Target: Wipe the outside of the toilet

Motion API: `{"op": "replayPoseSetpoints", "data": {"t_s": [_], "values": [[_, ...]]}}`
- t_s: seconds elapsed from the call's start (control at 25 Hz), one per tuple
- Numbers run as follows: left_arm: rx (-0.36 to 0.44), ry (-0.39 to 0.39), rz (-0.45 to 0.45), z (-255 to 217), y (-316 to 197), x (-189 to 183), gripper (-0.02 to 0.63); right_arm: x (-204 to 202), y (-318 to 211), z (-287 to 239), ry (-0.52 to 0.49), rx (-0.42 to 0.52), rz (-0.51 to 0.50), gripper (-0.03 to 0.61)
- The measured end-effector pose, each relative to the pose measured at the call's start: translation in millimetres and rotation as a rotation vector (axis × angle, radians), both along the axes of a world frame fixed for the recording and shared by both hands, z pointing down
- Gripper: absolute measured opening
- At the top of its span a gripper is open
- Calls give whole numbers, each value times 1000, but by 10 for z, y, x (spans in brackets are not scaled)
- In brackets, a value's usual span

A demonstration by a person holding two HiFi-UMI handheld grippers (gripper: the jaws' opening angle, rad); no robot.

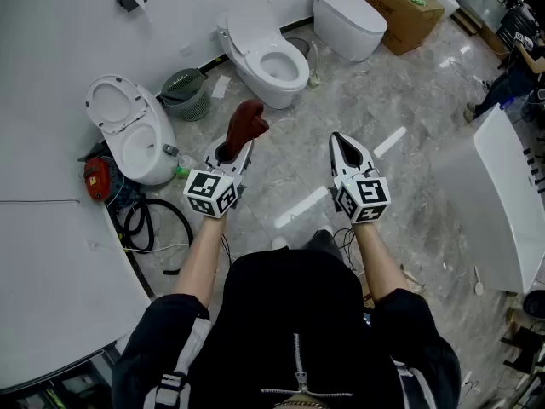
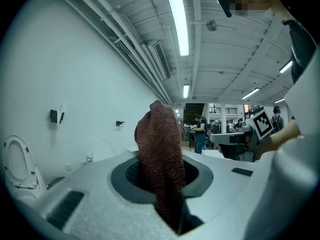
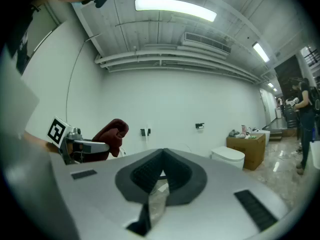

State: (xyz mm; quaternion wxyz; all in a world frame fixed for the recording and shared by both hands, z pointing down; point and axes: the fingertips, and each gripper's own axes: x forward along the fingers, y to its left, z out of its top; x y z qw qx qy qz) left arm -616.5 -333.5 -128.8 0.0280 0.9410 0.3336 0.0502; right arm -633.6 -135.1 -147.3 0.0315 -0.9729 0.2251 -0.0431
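Note:
Three white toilets stand along the wall in the head view: one with its lid up at the left (image 1: 129,135), one with its lid up in the middle (image 1: 269,59), and a closed one further right (image 1: 349,20). My left gripper (image 1: 235,149) is shut on a dark red cloth (image 1: 247,123), which sticks up out of the jaws (image 2: 160,149). It is held in the air between the two open toilets, touching neither. My right gripper (image 1: 339,141) is shut with nothing in it, its tips meeting (image 3: 161,156) above the marble floor.
A green waste basket (image 1: 186,95) stands between the two open toilets. A red device (image 1: 96,178) and a black hose (image 1: 152,221) lie by the left toilet. A cardboard box (image 1: 400,7) is at the back. A white counter (image 1: 509,203) runs along the right.

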Motion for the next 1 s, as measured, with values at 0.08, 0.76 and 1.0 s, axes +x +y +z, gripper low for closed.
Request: {"op": "replayPoseSetpoints", "data": {"t_s": [0.08, 0.76, 1.0], "values": [[0, -1, -1, 19, -9, 20, 81, 1, -15, 21, -3, 12, -17, 2], [-6, -60, 14, 269, 9, 437, 81, 311, -171, 287, -67, -8, -37, 3], [-1, -84, 2, 387, 81, 833, 81, 737, -124, 466, -99, 2, -45, 3]]}}
